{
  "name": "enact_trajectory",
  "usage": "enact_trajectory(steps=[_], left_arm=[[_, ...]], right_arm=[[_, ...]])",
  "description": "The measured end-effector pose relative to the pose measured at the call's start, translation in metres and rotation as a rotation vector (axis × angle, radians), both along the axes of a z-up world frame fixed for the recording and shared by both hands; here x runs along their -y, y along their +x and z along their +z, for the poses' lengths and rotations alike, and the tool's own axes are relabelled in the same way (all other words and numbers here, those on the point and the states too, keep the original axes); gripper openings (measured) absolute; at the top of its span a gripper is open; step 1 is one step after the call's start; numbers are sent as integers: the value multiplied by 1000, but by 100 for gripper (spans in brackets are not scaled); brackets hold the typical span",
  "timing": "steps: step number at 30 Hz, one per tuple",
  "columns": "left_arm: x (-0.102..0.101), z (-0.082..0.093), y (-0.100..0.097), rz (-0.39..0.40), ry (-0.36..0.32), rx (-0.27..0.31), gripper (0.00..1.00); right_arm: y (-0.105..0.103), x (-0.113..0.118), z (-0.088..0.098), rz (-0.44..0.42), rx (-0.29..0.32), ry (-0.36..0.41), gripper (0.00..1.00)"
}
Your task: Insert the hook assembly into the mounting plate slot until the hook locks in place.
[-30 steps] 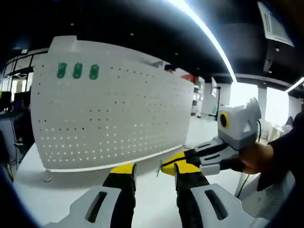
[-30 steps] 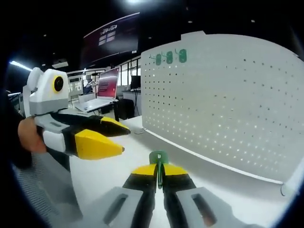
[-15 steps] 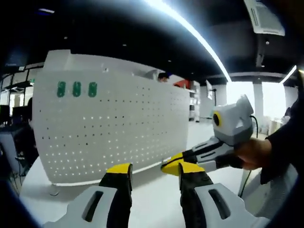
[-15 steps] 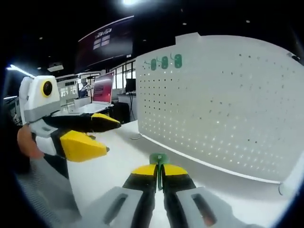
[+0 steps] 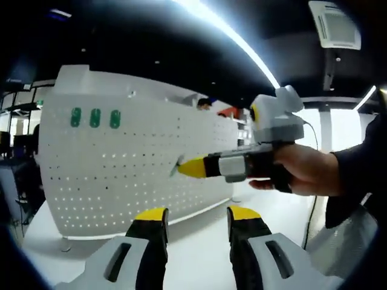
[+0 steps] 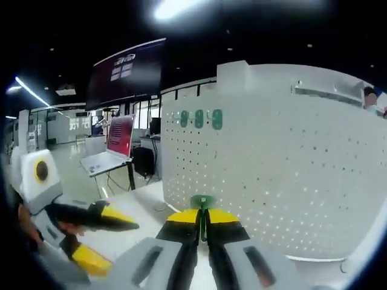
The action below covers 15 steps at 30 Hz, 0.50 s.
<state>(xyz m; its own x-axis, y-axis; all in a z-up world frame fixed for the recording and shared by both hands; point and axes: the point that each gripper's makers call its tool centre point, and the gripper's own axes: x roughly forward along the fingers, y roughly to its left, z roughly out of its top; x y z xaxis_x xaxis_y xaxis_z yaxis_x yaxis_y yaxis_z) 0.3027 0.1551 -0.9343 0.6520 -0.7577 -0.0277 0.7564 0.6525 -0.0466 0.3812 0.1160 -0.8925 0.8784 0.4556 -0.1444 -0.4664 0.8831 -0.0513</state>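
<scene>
Green plastic hook assembly (image 6: pixel 202 202) sits pinched between the yellow tips of the right gripper (image 6: pixel 202 219), whose jaws are pressed together on it, with only its small rounded top showing above them. Ahead of it stands the white perforated metal mounting plate (image 6: pixel 284 169), upright on the white table (image 6: pixel 136 208), and the hook is near the plate but I cannot tell if it touches it. Three more green hooks (image 6: pixel 199 118) are already in a row near the upper corner of the plate; in the left gripper view they (image 5: pixel 95 118) appear at the upper left of the same plate (image 5: pixel 139 163). In that view the right gripper (image 5: pixel 187 168) comes in from the right, held level by a person's hand (image 5: pixel 302 172) in a dark sleeve, and its yellow tip is close to the plate's face. The left gripper (image 5: pixel 196 220) hangs low over the table (image 5: pixel 193 254) with its jaws spread apart and nothing between them. In the right gripper view it (image 6: pixel 100 238) is at the lower left, well apart from the plate. An open laptop (image 6: pixel 112 148) stands on a desk behind.
</scene>
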Motion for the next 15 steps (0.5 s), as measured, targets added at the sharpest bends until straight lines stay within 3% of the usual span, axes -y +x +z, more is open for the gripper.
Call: enact_trajectory(steps=[6,15], left_arm=[[2,2,-1,-7,0,5,41],[0,0,0,-2,10,3,42]], right_arm=[[19,-3,40,-20,71,28,1],[42,-18,77,-31,140,53,1]])
